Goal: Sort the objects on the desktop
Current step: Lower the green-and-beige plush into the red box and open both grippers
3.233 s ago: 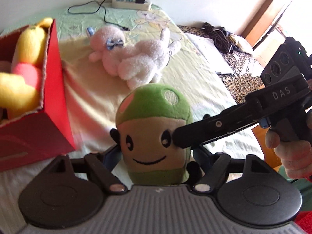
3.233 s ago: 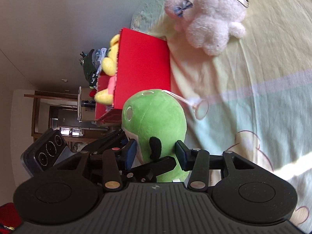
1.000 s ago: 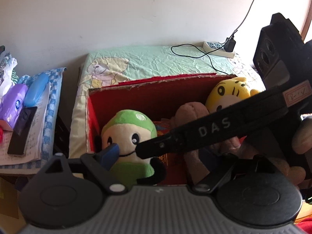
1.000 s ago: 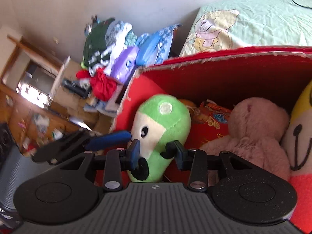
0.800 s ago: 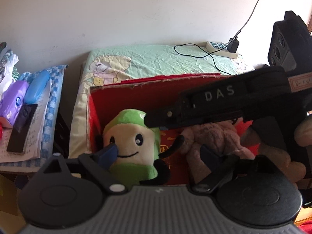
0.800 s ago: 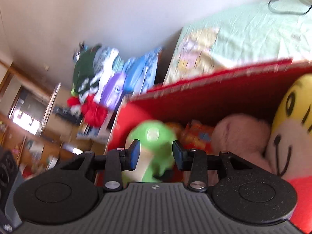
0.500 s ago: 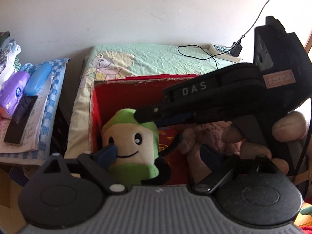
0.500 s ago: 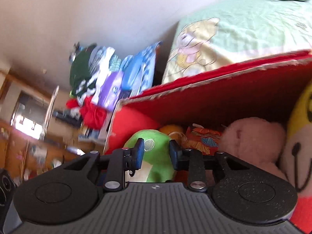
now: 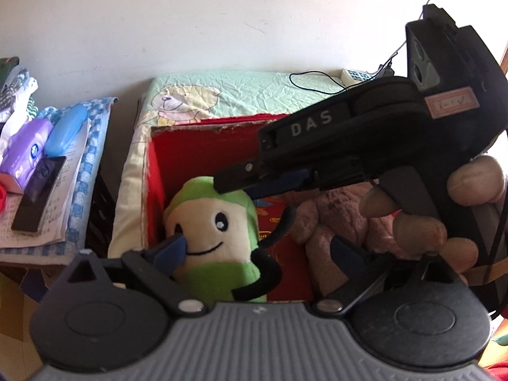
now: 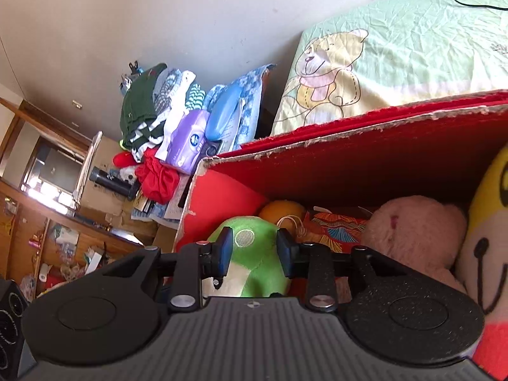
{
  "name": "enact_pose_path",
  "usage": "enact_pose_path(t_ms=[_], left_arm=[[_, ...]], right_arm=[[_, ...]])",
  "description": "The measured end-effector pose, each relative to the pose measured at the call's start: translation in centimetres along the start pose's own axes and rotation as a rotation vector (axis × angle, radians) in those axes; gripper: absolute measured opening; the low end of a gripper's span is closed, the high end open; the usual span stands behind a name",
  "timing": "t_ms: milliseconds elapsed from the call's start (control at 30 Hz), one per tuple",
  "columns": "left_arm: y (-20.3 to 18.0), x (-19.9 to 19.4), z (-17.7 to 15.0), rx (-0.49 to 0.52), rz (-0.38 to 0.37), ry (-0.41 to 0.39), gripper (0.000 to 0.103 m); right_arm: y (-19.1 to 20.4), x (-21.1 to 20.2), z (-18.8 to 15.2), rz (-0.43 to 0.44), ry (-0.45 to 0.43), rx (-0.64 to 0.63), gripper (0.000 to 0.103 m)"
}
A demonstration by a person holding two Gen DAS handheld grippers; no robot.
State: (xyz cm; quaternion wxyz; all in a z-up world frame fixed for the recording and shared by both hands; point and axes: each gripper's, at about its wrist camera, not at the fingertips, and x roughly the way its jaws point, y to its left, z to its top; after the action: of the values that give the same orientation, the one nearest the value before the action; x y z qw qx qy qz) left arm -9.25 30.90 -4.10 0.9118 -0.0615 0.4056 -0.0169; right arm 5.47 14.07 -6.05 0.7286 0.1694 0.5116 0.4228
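Observation:
The green-capped plush (image 9: pixel 209 222) sits upright at the left end of the red box (image 9: pixel 206 125), face towards me. My left gripper (image 9: pixel 258 250) is open wide around it, and its left pad (image 9: pixel 171 247) is at the plush's cheek. My right gripper (image 9: pixel 228 184) hovers just over the plush's head, held by a hand (image 9: pixel 422 228). In the right wrist view that gripper (image 10: pixel 252 250) is open a little, with the green plush (image 10: pixel 250 263) below its fingers. A pink plush (image 10: pixel 412 225) and a yellow plush (image 10: pixel 485 238) lie in the red box (image 10: pixel 349 146) too.
The box stands against a bed with a bear-print sheet (image 10: pixel 397 47). A power strip (image 9: pixel 354 76) and cable lie at the bed's far end. Left of the box is a side table with a purple tissue pack (image 9: pixel 28 146), a blue case (image 9: pixel 65 130) and piled clothes (image 10: pixel 152 101).
The plush went from the bed into the red box. My left gripper opened and let it go. My right gripper released it, rose above its head and narrowed slightly.

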Motion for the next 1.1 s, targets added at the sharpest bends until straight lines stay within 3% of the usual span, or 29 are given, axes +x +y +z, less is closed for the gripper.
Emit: enact_pose_path(t_ms=[400, 533, 767, 1100], left_arm=[[0.0, -1.6, 0.0, -0.06, 0.052, -0.031, 0.097], [-0.5, -1.4, 0.6, -0.047, 0.114, -0.032, 0.097], [-1.0, -0.3, 0.4, -0.07, 0.149, 0.019, 0.097], [-1.8, 0.1, 0.1, -0.055, 0.207, 0.034, 0.097]], right_arm=[[0.4, -3.5, -1.3, -0.013, -0.115, 0.06, 0.034], [0.7, -4.5, -2.2, -0.037, -0.143, 0.059, 0.034], [1.1, -5.3, -3.7, -0.11, -0.162, 0.011, 0.034], [0.5, -6.6, -5.7, -0.104, -0.193, 0.039, 0.034]])
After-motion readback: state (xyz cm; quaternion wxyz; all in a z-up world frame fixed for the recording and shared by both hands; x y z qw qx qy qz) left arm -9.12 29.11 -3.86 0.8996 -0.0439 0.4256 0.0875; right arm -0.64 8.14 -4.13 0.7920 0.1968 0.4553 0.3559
